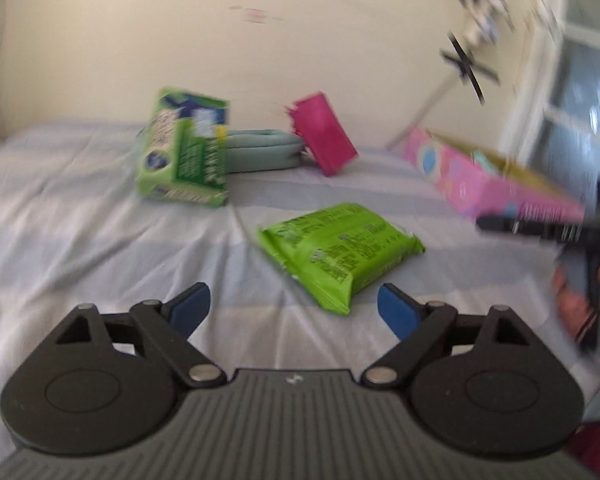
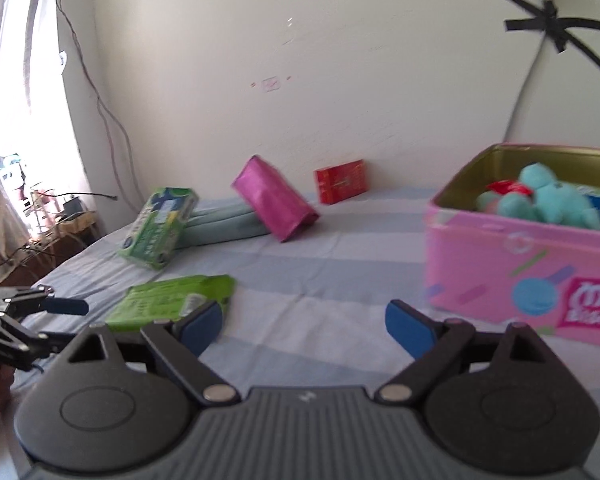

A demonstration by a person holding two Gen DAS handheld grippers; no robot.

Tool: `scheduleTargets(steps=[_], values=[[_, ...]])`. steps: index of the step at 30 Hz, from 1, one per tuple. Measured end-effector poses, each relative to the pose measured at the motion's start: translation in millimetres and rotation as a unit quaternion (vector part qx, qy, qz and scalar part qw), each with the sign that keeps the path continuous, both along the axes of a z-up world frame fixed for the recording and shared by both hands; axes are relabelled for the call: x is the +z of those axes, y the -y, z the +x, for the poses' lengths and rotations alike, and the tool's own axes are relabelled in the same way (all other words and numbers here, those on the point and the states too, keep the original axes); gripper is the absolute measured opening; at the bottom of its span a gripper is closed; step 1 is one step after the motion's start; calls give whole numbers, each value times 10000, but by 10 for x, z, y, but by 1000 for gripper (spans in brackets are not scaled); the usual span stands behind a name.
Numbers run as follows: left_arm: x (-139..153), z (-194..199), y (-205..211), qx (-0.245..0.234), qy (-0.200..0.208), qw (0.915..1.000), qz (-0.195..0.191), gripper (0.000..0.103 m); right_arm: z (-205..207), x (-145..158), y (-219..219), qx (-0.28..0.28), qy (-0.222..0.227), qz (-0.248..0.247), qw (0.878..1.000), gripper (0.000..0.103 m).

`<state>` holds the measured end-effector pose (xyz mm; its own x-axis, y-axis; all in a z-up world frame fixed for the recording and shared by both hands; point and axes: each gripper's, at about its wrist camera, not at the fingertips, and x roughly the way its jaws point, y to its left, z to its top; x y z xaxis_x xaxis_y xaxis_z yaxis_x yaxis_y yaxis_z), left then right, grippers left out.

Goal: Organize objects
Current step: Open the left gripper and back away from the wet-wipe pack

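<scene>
A flat green packet (image 1: 340, 250) lies on the bed just ahead of my open, empty left gripper (image 1: 294, 310); it also shows in the right wrist view (image 2: 168, 300). A green box (image 1: 186, 152) (image 2: 160, 226) leans on a folded teal cloth (image 1: 260, 152) (image 2: 224, 222). A magenta pouch (image 1: 326, 136) (image 2: 276, 200) leans beside it. A red box (image 2: 342, 180) stands at the wall. My right gripper (image 2: 304, 326) is open and empty over the sheet. A pink tin (image 2: 512, 276) (image 1: 488, 184) holds a teal plush toy (image 2: 548, 200).
The bed has a pale blue striped sheet (image 1: 80, 208) (image 2: 332, 264). The left gripper shows at the left edge of the right wrist view (image 2: 56, 316). A cluttered side table (image 2: 48, 224) stands beyond the bed's left side. Cables hang on the wall (image 2: 100, 112).
</scene>
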<state>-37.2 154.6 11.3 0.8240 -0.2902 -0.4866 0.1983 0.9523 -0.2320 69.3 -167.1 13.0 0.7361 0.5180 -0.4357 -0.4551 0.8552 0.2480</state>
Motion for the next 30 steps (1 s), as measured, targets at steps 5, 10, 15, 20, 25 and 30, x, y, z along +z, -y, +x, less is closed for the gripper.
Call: scheduleTargets(steps=[5, 10, 15, 20, 25, 30], values=[[-1, 45, -159, 559, -29, 9967, -584, 92, 52, -13, -232, 36, -80, -185, 9998, 98], [-27, 113, -158, 779, -62, 9951, -605, 92, 73, -56, -293, -154, -257, -322, 9990, 103], [-61, 104, -248, 854, -95, 9930, -815, 92, 64, -74, -297, -362, -297, -362, 9982, 103], [-63, 94, -262, 825, -57, 9926, -885, 92, 64, -74, -342, -364, -284, -501, 9977, 103], [-66, 98, -267, 786, -62, 9925, -930, 92, 99, -85, -334, -330, -423, -474, 9974, 103], [-67, 99, -266, 774, -57, 9926, -931, 92, 133, -102, -317, -294, -583, -390, 9971, 103]])
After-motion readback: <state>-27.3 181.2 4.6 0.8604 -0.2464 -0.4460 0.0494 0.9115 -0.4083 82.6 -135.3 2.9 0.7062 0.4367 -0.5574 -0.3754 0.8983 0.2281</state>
